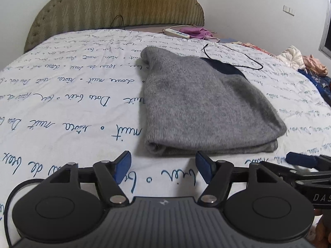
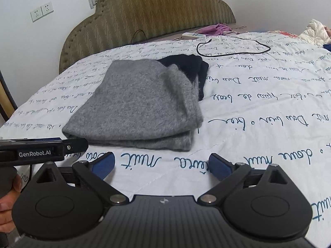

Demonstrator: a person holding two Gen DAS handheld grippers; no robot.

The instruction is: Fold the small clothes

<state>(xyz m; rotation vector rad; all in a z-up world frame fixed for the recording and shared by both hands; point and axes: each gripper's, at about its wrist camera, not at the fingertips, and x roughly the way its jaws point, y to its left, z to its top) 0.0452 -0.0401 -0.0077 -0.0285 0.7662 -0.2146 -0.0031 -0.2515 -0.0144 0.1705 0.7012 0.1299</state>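
Note:
A grey knit garment (image 1: 198, 103) lies folded on the white bedspread, with a dark navy part (image 1: 224, 67) showing at its far end. It also shows in the right wrist view (image 2: 140, 103), with the dark part (image 2: 186, 66) behind it. My left gripper (image 1: 163, 166) is open and empty, just short of the garment's near edge. My right gripper (image 2: 161, 164) is open and empty, also just short of the near edge. The right gripper's finger (image 1: 302, 160) shows at the right of the left wrist view. The left gripper's body (image 2: 41, 150) shows at the left of the right wrist view.
The white bedspread (image 1: 72, 103) carries blue script. A black cable (image 2: 233, 47) loops beyond the garment. A white power strip (image 2: 193, 35) and purple cloth (image 2: 219, 29) lie near the olive headboard (image 2: 155, 12). More clothes (image 1: 306, 62) are piled at the right edge.

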